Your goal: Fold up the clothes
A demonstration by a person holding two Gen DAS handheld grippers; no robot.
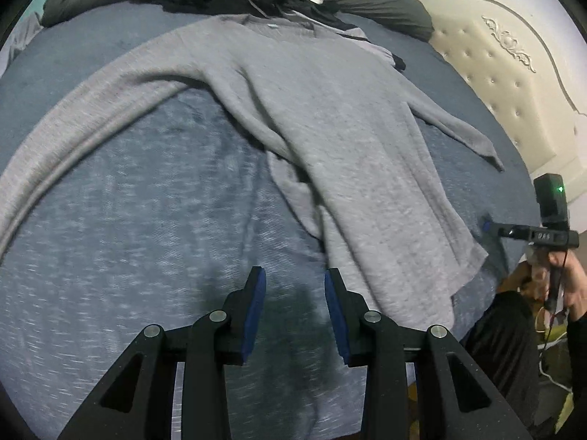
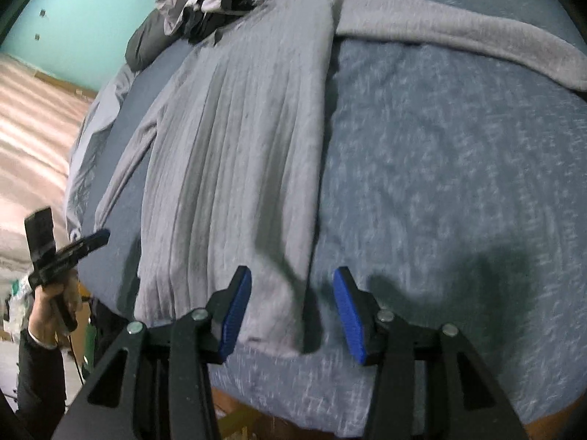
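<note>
Both grippers are hovering with narrow gaps and nothing between the pads: the left gripper over bare bedding, the right gripper just over the hem of the grey sweater, which is lying partly folded ahead of the fingers. A fold step seems under way; next, someone is likely needing to pinch the outstretched sleeve beyond.

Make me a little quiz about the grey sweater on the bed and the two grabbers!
1. True or false: the left gripper is squeezing the grey sweater.
2. What colour are the pads on the right gripper?
A red
B blue
C green
3. Fill in: the sweater lies on a blue ___.

Key:
1. False. Both grippers are open with nothing between the pads.
2. B
3. bed
</note>
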